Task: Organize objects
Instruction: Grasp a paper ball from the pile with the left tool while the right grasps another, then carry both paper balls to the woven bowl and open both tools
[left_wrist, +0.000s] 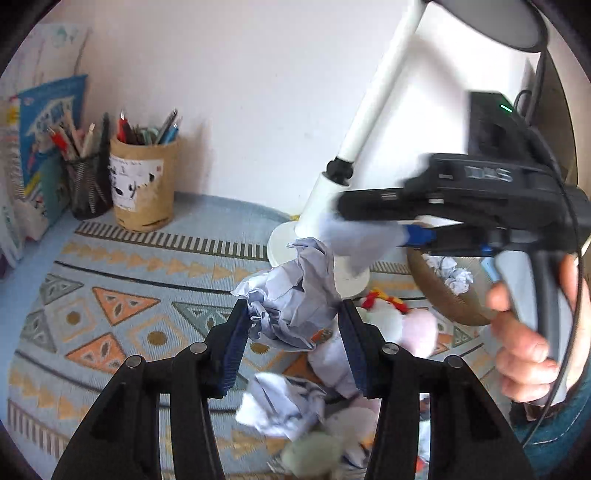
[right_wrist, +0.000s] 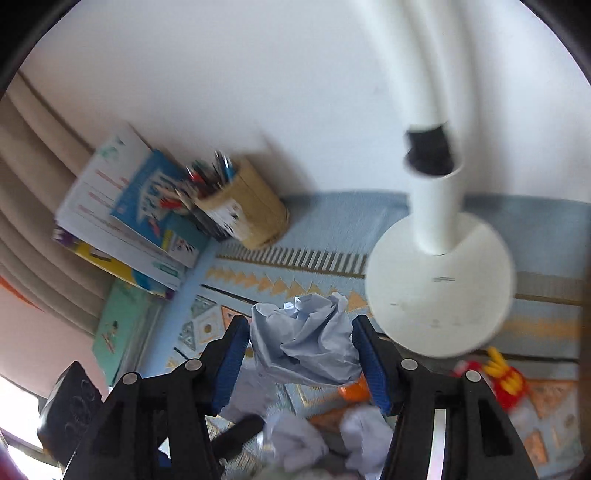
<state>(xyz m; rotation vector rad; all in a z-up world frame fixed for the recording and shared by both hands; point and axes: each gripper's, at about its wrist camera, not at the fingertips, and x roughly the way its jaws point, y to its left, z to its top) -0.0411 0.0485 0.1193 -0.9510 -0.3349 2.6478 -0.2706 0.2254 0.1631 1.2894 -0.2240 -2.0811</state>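
Observation:
My left gripper (left_wrist: 293, 314) is shut on a crumpled pale blue paper ball (left_wrist: 291, 295) and holds it above the patterned mat (left_wrist: 122, 302). My right gripper (right_wrist: 301, 328) is shut on another crumpled paper ball (right_wrist: 304, 343), held above the mat; it also shows in the left wrist view (left_wrist: 369, 229), blurred, carrying its paper beside the lamp. More crumpled paper (left_wrist: 284, 402) lies on the mat below. A brown basket (left_wrist: 443, 291) at the right holds paper balls (left_wrist: 456, 275).
A white desk lamp (right_wrist: 439, 280) stands on the mat. A tan pen cup (left_wrist: 144, 184) and a black mesh pen cup (left_wrist: 88, 184) stand by the wall, beside leaning books (left_wrist: 44, 147). Plush toys (left_wrist: 391, 317) and a red fries toy (right_wrist: 506, 380) lie on the mat.

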